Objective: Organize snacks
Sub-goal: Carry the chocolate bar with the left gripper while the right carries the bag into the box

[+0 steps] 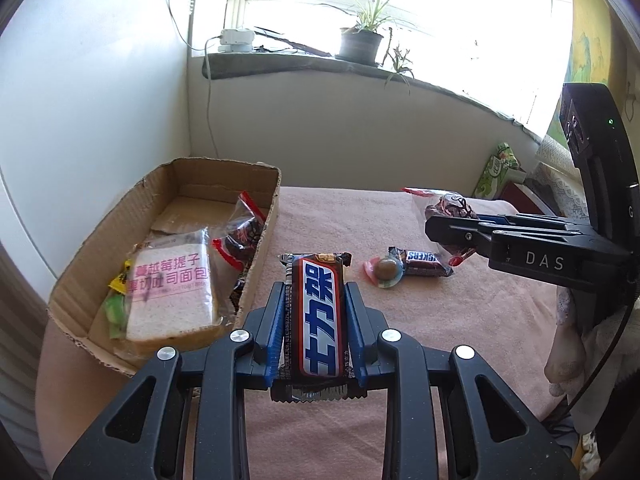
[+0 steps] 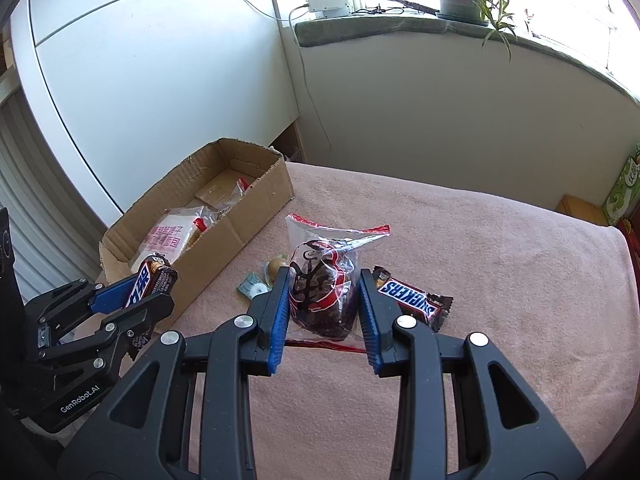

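My left gripper [image 1: 316, 292] is shut on a brown Snickers bar with Chinese lettering [image 1: 316, 316], held above the pink cloth beside the cardboard box [image 1: 100, 248]. It also shows in the right wrist view [image 2: 154, 286]. My right gripper [image 2: 324, 280] is shut on a clear bag of dark dried fruit [image 2: 324, 292], seen also in the left wrist view [image 1: 450, 210]. A small Snickers bar [image 2: 412, 300] and a round wrapped candy [image 1: 386, 270] lie on the cloth. The box holds a toast bread pack [image 1: 172, 292] and another dried fruit bag [image 1: 240, 236].
The table is covered with a pink cloth [image 2: 500, 280]. A white cabinet [image 2: 140, 80] stands behind the box. A windowsill with a potted plant [image 1: 360, 40] runs along the back. A green box [image 2: 624, 192] stands at the table's far right.
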Demonstrator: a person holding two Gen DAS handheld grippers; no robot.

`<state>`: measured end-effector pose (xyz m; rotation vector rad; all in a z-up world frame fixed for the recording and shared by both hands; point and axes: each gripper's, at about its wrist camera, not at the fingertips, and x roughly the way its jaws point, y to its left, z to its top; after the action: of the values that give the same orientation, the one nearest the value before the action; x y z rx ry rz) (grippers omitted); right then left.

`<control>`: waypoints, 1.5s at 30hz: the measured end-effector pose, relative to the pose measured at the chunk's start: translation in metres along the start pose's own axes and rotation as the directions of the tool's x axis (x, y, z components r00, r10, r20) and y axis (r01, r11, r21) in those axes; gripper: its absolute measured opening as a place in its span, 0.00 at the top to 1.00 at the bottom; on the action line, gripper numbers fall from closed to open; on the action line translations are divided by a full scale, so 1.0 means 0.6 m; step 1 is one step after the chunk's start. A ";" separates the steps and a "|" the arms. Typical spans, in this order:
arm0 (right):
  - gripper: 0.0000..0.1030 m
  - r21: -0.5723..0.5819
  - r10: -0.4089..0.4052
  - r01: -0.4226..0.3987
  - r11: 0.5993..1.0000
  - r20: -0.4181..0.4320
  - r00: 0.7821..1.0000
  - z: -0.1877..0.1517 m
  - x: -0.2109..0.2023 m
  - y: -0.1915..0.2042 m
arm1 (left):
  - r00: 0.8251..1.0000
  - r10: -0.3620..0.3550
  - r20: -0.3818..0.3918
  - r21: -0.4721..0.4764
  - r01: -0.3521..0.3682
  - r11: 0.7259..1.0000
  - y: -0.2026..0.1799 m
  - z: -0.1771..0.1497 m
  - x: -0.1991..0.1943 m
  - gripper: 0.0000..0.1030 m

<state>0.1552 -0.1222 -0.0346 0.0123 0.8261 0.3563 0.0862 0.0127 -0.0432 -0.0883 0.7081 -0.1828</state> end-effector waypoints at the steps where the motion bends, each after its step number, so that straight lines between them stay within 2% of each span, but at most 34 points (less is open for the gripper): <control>1: 0.68 -0.006 0.005 -0.005 1.000 0.000 1.000 0.004 0.003 0.008 | 1.000 0.003 0.003 -0.002 -0.003 1.000 0.006 0.001 -0.002 0.74; 28: 0.68 -0.120 0.102 -0.104 0.987 -0.023 0.994 0.081 0.106 0.157 | 0.996 0.079 0.036 -0.066 -0.077 0.995 0.131 0.026 -0.006 0.74; 34: 0.68 -0.134 0.120 -0.124 0.983 -0.039 0.992 0.093 0.136 0.177 | 0.995 0.091 0.031 -0.078 -0.088 0.993 0.151 0.029 0.002 0.74; 45: 0.68 -0.145 0.149 -0.157 0.977 -0.069 0.986 0.095 0.147 0.178 | 0.994 0.112 0.015 -0.092 -0.110 0.990 0.180 0.037 0.022 0.74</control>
<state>0.2184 0.0134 -0.0430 -0.0754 0.8560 0.5661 0.1251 0.1165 -0.0504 -0.1370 0.6991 -0.0431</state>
